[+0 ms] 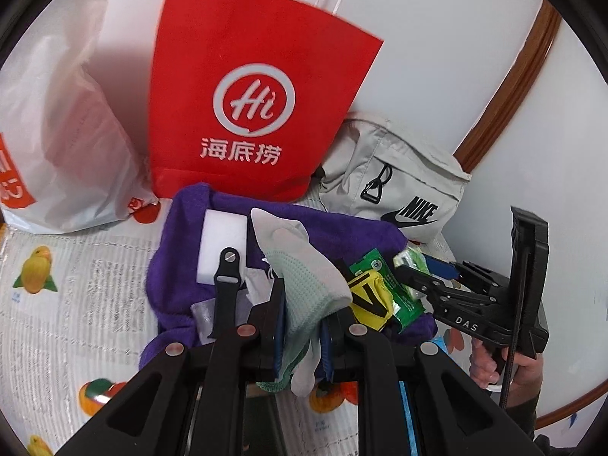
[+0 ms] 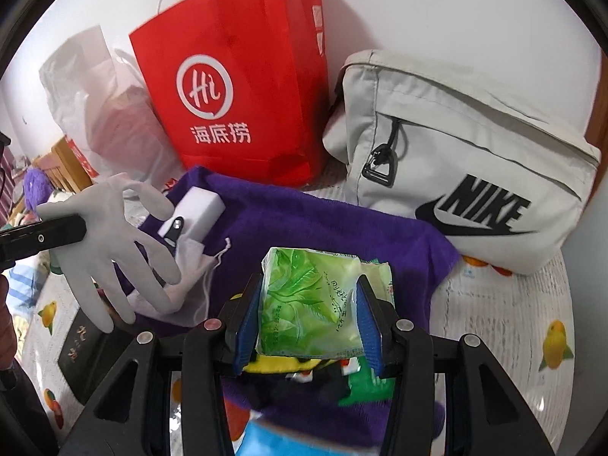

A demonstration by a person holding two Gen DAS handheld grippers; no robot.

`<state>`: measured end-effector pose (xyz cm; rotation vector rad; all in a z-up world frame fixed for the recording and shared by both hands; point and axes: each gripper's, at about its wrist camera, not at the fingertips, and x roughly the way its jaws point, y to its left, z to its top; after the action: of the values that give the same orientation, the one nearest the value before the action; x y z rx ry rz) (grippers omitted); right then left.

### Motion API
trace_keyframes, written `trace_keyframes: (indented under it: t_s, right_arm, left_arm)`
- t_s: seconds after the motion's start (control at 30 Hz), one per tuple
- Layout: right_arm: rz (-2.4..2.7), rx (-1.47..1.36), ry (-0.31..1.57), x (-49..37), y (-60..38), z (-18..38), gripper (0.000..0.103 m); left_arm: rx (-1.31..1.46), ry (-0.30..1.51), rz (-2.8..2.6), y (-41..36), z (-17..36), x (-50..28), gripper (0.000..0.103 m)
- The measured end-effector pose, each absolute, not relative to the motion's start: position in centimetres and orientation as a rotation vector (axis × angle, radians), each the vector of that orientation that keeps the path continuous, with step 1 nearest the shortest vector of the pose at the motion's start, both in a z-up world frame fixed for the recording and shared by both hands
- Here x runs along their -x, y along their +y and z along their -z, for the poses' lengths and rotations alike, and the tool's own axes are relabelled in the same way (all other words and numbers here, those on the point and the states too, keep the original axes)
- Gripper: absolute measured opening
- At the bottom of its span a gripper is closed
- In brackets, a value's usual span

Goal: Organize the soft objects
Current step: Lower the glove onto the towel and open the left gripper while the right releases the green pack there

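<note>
My left gripper [image 1: 302,319] is shut on a grey and pale-green work glove [image 1: 304,266], held above a purple towel [image 1: 190,288]; the glove also shows at the left of the right wrist view [image 2: 102,239]. My right gripper [image 2: 307,319] is shut on a green tissue pack [image 2: 315,304], above the same purple towel [image 2: 304,224]. In the left wrist view the right gripper [image 1: 421,277] sits at the right with the pack [image 1: 408,260]. A white sponge block [image 1: 224,243] and a white drawstring pouch [image 2: 190,281] lie on the towel.
A red paper bag [image 1: 250,87] stands against the wall, a white plastic bag [image 1: 60,133] to its left, a grey Nike bag [image 2: 467,167] to its right. A yellow-black item [image 1: 366,296] and green packet [image 1: 399,292] lie on the towel. A dark box [image 2: 83,353] sits at left on the fruit-print cloth [image 1: 57,285].
</note>
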<state>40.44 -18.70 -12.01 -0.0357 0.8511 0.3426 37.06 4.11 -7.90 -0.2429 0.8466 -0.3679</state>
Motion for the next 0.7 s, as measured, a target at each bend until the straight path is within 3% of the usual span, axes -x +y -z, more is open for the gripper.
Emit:
trace_keyframes:
  t_s: [0.7]
  right_arm:
    - [-0.339, 0.043, 0.968, -45.1, -17.8, 15.9, 0.048]
  left_arm:
    - [0.096, 0.957, 0.279, 1.5, 12.7, -43.0, 0.015]
